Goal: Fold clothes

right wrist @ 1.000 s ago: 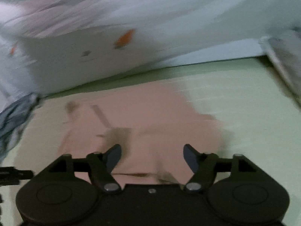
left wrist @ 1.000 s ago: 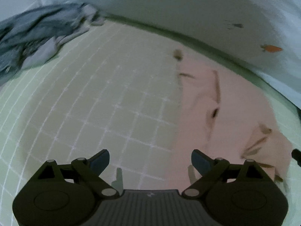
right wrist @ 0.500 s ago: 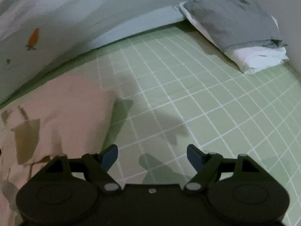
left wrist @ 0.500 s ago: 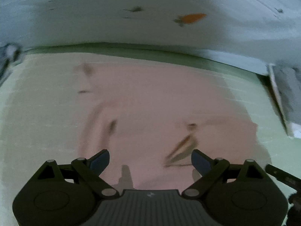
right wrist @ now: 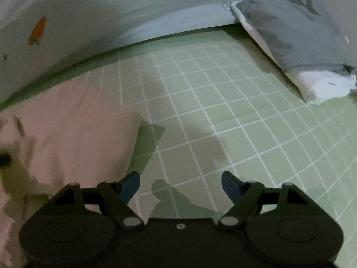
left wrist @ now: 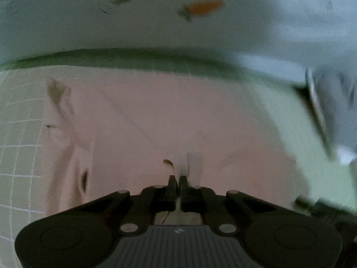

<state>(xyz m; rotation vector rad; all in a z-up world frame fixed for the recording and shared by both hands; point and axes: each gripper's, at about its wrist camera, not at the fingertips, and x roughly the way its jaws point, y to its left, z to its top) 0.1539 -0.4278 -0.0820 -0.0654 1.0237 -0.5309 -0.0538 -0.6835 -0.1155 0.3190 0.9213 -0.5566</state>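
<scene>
From the left wrist camera, the left gripper (left wrist: 177,179) has just snapped its jaws together, and they now stand pressed tight with a small ridge of the pink garment (left wrist: 156,122) pinched between the tips. The cloth puckers up right in front of the fingers. The pink garment lies spread on the green checked bed sheet (left wrist: 20,116), reaching back almost to the far edge of the bed, where a pale quilt (left wrist: 111,26) with an orange carrot print (left wrist: 204,5) rises like a wall. A few dark creases mark the garment's left side. At the right edge of the bed a folded stack of clothes (left wrist: 330,102) shows only as a blur. The tip of the other tool pokes in at the lower right.

From the right wrist camera, the right gripper (right wrist: 180,184) hangs over bare sheet with its blue-padded fingers (right wrist: 130,184) wide apart and nothing between them. The pink garment (right wrist: 73,134) lies to its left, one corner lifted slightly and throwing a shadow on the green checked bed sheet (right wrist: 245,116). Well apart, in the far right corner of the bed, sits the folded stack of clothes (right wrist: 296,35), grey on top and white beneath. The pale quilt (right wrist: 78,11) runs along the far edge.
</scene>
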